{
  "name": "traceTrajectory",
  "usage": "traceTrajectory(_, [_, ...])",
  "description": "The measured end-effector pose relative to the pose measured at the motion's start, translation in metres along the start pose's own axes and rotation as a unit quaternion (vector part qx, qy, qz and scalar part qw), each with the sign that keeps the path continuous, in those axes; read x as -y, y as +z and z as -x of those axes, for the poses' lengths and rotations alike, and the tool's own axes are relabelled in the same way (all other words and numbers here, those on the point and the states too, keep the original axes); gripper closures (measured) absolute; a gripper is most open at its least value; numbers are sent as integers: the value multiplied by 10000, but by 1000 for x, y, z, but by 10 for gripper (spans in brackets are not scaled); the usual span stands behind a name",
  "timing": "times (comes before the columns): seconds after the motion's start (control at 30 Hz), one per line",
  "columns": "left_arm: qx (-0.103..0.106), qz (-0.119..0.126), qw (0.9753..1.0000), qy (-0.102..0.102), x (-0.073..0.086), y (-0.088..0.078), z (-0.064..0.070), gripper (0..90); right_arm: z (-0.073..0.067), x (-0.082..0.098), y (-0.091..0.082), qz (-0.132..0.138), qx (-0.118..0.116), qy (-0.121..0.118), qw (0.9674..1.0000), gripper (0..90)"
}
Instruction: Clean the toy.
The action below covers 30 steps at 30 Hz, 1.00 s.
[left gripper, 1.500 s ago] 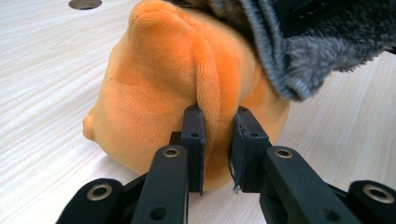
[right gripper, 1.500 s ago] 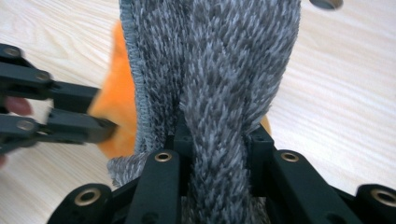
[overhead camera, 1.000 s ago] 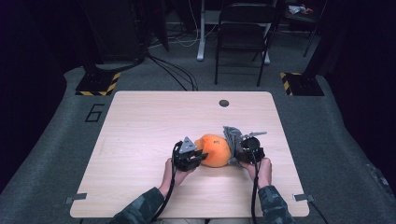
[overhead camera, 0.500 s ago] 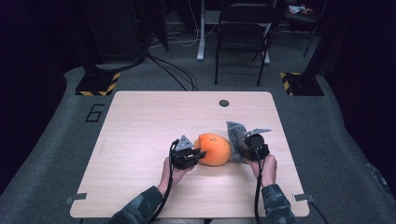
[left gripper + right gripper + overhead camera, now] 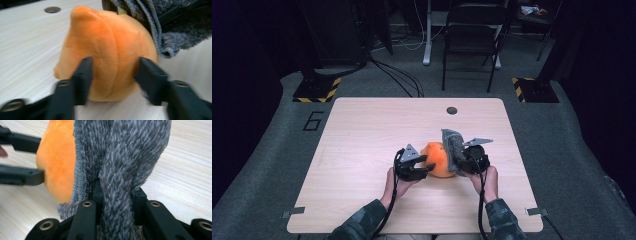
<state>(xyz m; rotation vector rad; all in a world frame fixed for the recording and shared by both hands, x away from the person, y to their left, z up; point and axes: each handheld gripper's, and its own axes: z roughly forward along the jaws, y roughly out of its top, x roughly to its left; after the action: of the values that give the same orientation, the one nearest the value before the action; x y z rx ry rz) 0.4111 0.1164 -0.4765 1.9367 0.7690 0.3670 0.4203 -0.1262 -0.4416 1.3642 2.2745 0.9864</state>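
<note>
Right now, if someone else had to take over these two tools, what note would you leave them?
Left tool: jaws have just been opening, astride the orange plush toy but no longer pinching it.
Right tool: shut on the grey fuzzy cloth, holding it up against the toy's right side.
Both sit near the front of the table.
Done: cloth gripped, toy let go.
Left: probably pulling the cloth clear of the toy.

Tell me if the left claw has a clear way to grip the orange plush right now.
Probably yes: the left claw has just been opening, its jaws straddling the orange plush, nothing between.
</note>
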Motion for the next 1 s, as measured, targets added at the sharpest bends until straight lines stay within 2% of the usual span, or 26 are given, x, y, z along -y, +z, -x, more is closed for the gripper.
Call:
traceTrajectory(0.1, [-59,4,9999,161,-1,-3,1,345,1,0,1,-12,28,-9,10000,721])
traceTrajectory(0.23, [-38,-150,9997,201,4,2,3,326,4,1,1,-20,86,-65,9999,720])
traceTrajectory(0.3, [-30,-211,9994,257,7,8,5,333,6,1,2,-11,78,32,10000,720])
traceTrajectory(0.4, [-118,-169,9990,390,12,13,6,456,7,2,2,4,62,62,10000,720])
traceTrajectory(0.53, [-149,-148,9992,349,13,13,4,674,8,2,2,70,77,92,9999,719])
traceTrajectory(0.63, [-194,-170,9991,336,12,12,4,752,6,0,1,122,93,100,9998,725])
traceTrajectory(0.7, [-195,-191,9993,243,12,10,3,760,4,-4,-4,119,122,98,9998,728])
traceTrajectory(0.77, [-175,-202,9996,86,12,8,2,764,-2,-10,-12,193,134,43,9997,729])
traceTrajectory(0.87, [-77,-192,9997,-154,12,5,2,767,-21,-24,-25,331,-48,-103,9994,729])
traceTrajectory(0.93, [-56,-185,9997,-154,12,5,4,765,-40,-32,-25,338,-103,-267,9990,728])
traceTrajectory(1.0, [-71,-189,9997,-134,12,5,7,761,-55,-35,-17,286,-113,-421,9986,725])
